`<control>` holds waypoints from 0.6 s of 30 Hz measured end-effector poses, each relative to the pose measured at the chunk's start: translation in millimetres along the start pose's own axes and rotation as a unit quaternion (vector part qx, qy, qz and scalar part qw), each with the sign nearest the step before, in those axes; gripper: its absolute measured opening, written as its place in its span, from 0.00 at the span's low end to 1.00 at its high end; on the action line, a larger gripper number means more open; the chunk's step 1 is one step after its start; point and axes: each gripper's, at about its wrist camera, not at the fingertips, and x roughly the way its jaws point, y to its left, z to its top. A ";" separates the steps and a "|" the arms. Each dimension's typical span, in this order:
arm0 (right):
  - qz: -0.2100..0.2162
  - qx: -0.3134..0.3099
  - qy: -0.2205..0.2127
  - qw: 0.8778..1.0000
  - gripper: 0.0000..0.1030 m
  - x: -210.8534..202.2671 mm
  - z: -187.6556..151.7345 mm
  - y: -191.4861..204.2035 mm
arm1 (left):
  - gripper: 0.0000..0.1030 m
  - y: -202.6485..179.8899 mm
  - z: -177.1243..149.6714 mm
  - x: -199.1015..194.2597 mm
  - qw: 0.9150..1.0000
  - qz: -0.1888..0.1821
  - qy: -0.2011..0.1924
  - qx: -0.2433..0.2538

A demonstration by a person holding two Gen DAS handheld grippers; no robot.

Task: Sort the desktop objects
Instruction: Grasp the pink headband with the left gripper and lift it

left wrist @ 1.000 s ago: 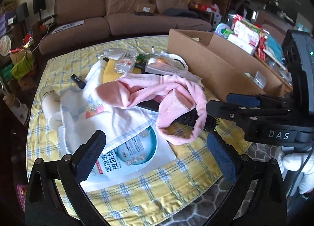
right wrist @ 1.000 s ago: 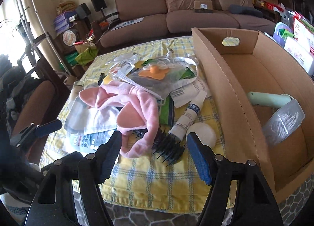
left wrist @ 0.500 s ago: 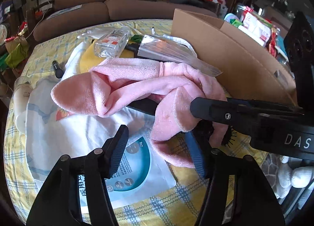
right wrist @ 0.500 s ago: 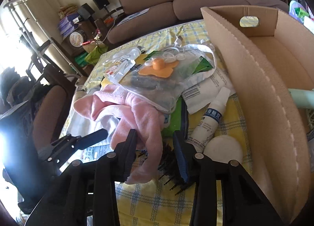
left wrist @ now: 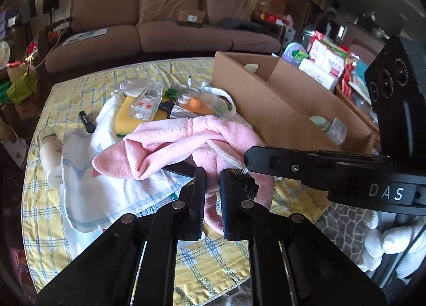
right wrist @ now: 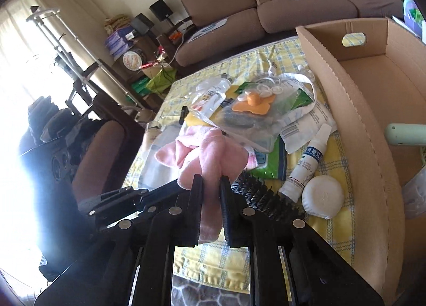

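the open cardboard box (right wrist: pixel 372 109) on the worktop (right wrist: pixel 343 146) holds a pale green tube (right wrist: pixel 406 134) and a clear plastic packet (left wrist: pixel 336 130). both the left gripper (left wrist: pixel 212 186) and right gripper (right wrist: pixel 211 194) pinch the fluffy pink towel (left wrist: pixel 170 146), draped over a spiky black hairbrush (right wrist: pixel 262 197).

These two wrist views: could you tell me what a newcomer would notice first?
Probably the pink cloth mid-table, pinched by both the left gripper and the right gripper. Next, the cardboard box along the table's right side, and the black hairbrush lying beside the cloth.
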 end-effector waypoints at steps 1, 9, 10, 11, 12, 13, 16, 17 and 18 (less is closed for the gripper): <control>0.005 -0.001 -0.005 1.000 0.13 -6.6 1.0 5.0 | 0.09 -1.9 3.8 -10.3 1.000 0.002 -0.006 0.002; 0.033 -0.015 -0.065 0.997 0.13 -79.6 16.8 52.3 | 0.09 -34.8 52.7 -94.6 0.997 0.009 -0.063 0.034; 0.034 -0.019 -0.072 0.997 0.13 -89.8 19.5 56.5 | 0.09 -42.3 58.7 -102.5 0.997 0.008 -0.069 0.039; 0.034 -0.022 -0.081 0.996 0.13 -100.1 21.2 59.6 | 0.09 -49.8 64.5 -109.3 0.996 0.005 -0.075 0.043; 0.035 -0.024 -0.089 0.995 0.13 -110.8 23.2 62.4 | 0.09 -56.4 70.6 -114.9 0.996 0.002 -0.080 0.046; 0.036 -0.025 -0.096 0.994 0.13 -120.2 25.2 63.6 | 0.09 -63.6 75.9 -119.7 0.995 -0.003 -0.085 0.047; 0.037 -0.023 -0.109 0.993 0.13 -147.9 31.7 62.1 | 0.09 -87.1 91.2 -126.4 0.994 -0.016 -0.093 0.053; 0.035 -0.022 -0.115 0.992 0.13 -157.3 33.8 59.9 | 0.09 -95.9 96.1 -126.5 0.994 -0.017 -0.095 0.058; 0.031 -0.024 -0.122 0.992 0.13 -166.5 35.7 57.6 | 0.09 -104.8 101.0 -125.2 0.993 -0.017 -0.095 0.063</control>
